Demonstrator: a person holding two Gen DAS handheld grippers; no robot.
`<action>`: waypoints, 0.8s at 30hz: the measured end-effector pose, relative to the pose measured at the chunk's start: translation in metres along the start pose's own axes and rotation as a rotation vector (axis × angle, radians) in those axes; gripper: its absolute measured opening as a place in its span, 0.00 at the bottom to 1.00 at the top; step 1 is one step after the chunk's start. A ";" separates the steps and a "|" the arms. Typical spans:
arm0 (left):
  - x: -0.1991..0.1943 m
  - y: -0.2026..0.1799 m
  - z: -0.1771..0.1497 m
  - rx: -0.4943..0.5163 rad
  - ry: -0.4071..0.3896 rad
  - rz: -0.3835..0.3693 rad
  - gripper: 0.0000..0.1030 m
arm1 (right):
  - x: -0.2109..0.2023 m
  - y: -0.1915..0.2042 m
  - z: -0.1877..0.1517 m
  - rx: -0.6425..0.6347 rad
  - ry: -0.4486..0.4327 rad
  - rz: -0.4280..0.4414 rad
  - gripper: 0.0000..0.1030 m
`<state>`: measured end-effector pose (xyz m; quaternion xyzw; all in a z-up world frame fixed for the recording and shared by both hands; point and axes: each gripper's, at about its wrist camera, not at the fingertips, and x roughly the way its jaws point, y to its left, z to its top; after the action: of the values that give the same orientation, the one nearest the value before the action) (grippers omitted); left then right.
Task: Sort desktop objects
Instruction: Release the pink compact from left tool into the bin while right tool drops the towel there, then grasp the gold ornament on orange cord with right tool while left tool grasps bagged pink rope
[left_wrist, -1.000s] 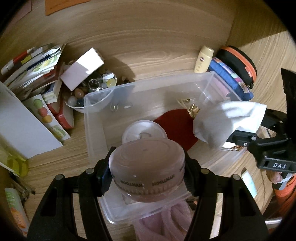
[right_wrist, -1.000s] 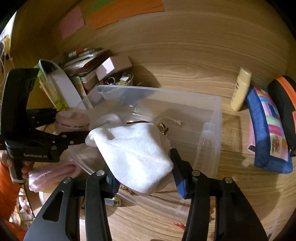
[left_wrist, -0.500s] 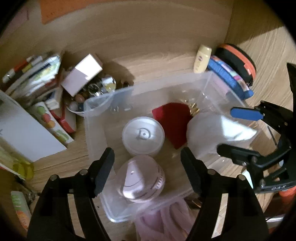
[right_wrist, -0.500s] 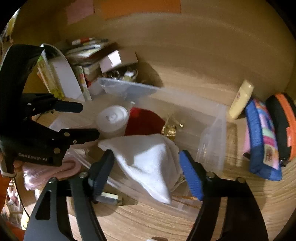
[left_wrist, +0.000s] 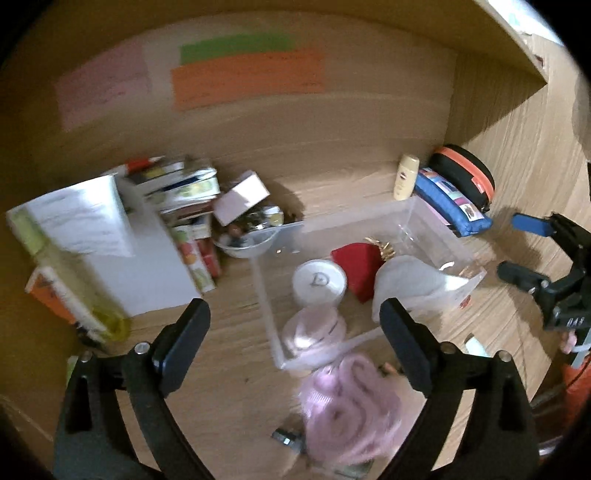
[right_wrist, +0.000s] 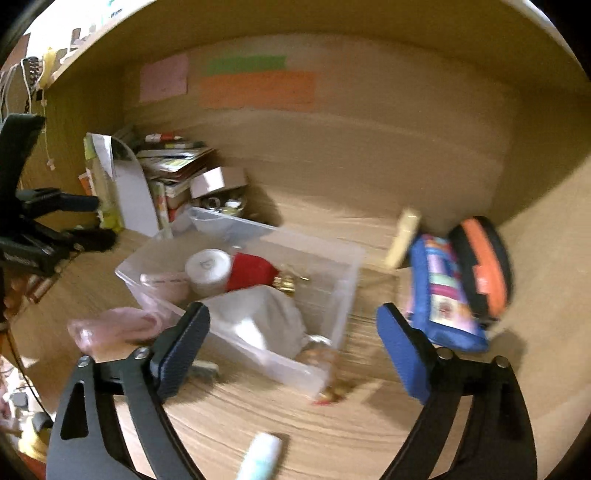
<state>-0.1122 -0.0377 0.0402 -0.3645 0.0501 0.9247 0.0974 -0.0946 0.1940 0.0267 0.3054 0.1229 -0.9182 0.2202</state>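
Observation:
A clear plastic bin (left_wrist: 436, 218) (right_wrist: 347, 266) stands on the wooden desk. Inside lie a pink round jar (left_wrist: 314, 328) (right_wrist: 162, 282), a white round jar (left_wrist: 319, 282) (right_wrist: 207, 267), a red pouch (left_wrist: 356, 262) (right_wrist: 251, 273) with a gold clasp, and a white cloth (left_wrist: 410, 284) (right_wrist: 266, 317). My left gripper (left_wrist: 295, 343) is open and empty, raised above the bin's near end. My right gripper (right_wrist: 291, 343) is open and empty, raised above the bin's right side. A pink fluffy item (left_wrist: 347, 402) (right_wrist: 114, 326) lies on the desk by the bin.
Books and papers (left_wrist: 173, 192) (right_wrist: 170, 166) are stacked at the left with a bowl of small items (left_wrist: 251, 240) and a pale box (left_wrist: 242, 197). A cream bottle (left_wrist: 406, 177) (right_wrist: 402, 240), blue pouch (left_wrist: 450, 206) (right_wrist: 443, 295) and orange-black case (left_wrist: 465, 173) (right_wrist: 484, 262) sit at the right. A pale tube (right_wrist: 258, 458) lies near the desk's front.
Both grippers opened and let go: the pink jar and the white cloth now lie in the bin. Both grippers have pulled up and back, away from the bin.

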 end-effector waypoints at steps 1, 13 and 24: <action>-0.005 0.003 -0.004 -0.010 -0.005 0.002 0.92 | -0.006 -0.005 -0.005 0.004 -0.010 -0.018 0.93; -0.019 0.010 -0.056 -0.082 0.048 -0.004 0.93 | 0.009 -0.047 -0.064 0.066 0.110 -0.112 0.93; -0.010 -0.033 -0.092 -0.036 0.095 -0.075 0.93 | 0.046 -0.059 -0.086 0.076 0.212 -0.008 0.86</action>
<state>-0.0369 -0.0225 -0.0211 -0.4111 0.0244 0.9030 0.1227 -0.1124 0.2615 -0.0635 0.4086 0.1121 -0.8855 0.1907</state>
